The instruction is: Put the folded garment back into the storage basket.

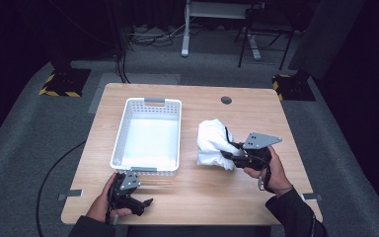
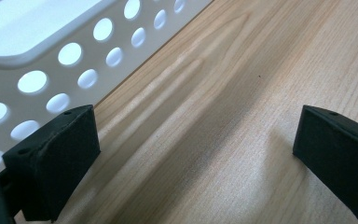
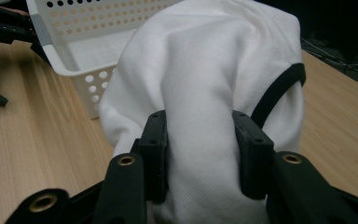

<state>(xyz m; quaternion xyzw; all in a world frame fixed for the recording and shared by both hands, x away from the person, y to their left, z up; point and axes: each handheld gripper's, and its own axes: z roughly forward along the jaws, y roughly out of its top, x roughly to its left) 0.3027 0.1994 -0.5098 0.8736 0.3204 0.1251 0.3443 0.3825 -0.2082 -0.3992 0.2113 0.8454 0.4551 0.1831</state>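
A bunched white garment with black trim (image 1: 213, 143) is lifted a little over the table's right half, with my right gripper (image 1: 231, 154) shut on it. In the right gripper view both black jaws squeeze a thick fold of the white garment (image 3: 200, 107), the gripper (image 3: 200, 154) pointing toward the basket. A white perforated basket (image 1: 148, 170) stands left of centre with nothing inside. My left gripper (image 1: 145, 205) rests at the near edge just in front of the basket, open. Its jaws frame bare wood in the left gripper view (image 2: 196, 154), the basket wall (image 2: 42, 79) close at the left.
The wooden table (image 1: 202, 192) has a round cable hole (image 1: 226, 100) at the back right. Beyond it are dark floor, desk legs and yellow-black stand bases. Bare wood lies between basket and garment and along the near edge.
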